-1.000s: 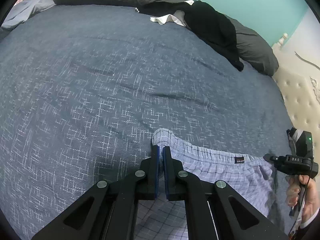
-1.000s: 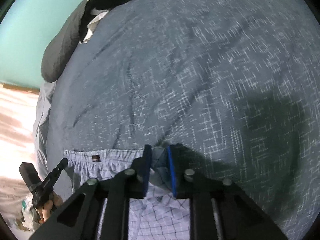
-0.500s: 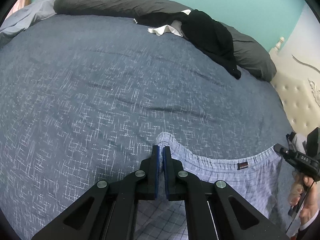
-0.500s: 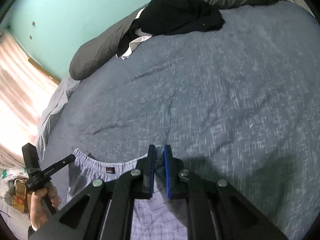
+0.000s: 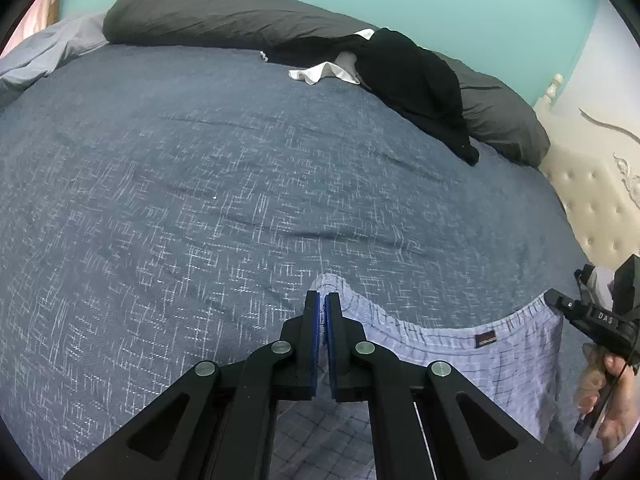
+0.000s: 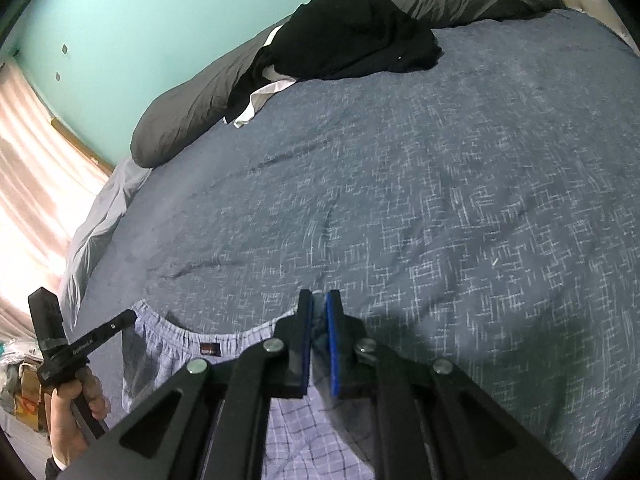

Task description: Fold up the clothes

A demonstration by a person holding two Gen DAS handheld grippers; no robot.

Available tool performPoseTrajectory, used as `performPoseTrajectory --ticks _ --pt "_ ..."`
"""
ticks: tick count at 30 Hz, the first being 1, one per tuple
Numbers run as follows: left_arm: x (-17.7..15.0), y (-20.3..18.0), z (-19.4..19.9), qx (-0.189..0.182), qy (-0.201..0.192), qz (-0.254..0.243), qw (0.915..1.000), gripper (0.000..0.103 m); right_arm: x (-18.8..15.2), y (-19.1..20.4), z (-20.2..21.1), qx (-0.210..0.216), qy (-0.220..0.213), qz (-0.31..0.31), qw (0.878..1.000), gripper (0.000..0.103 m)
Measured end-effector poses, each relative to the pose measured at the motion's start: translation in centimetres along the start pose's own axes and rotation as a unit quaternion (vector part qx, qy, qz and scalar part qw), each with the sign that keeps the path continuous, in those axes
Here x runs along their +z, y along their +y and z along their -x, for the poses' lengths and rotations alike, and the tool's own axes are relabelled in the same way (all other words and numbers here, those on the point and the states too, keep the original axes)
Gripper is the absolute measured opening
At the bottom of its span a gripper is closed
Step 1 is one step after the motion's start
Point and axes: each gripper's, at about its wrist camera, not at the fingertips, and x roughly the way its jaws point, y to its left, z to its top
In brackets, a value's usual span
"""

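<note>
Both grippers, left (image 5: 323, 300) and right (image 6: 319, 300), stay clamped on the checked shorts' (image 5: 460, 344) waistband. Lifted higher than a second ago, it now hangs stretched above the bed (image 5: 240, 200), ready for folding.

left wrist: low over bed (image 5: 200, 200) | right wrist: likewise | shared: pillows (image 5: 208, 12)

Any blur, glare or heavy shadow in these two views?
Left wrist view: sharp, evenly lit, strong fisheye bending. Right wrist view: slight motion blur on the bedspread, blown-out window light at left, and a dark shadow on it beside the right gripper.
</note>
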Motion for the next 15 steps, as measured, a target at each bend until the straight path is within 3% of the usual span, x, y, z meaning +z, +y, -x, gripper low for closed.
performPoseTrajectory --ticks 9,15 --pt "-0.4 0.7 -0.8 0.011 0.002 0.006 0.9999 0.003 -0.7 -0.8 -1.4 -0.019 0.012 -0.006 1.0 0.006" --pt "-1.2 1.1 -2.2 0.025 0.029 0.006 0.9992 0.003 -1.4 -1.1 -2.6 -0.039 0.032 -0.004 0.999 0.006"
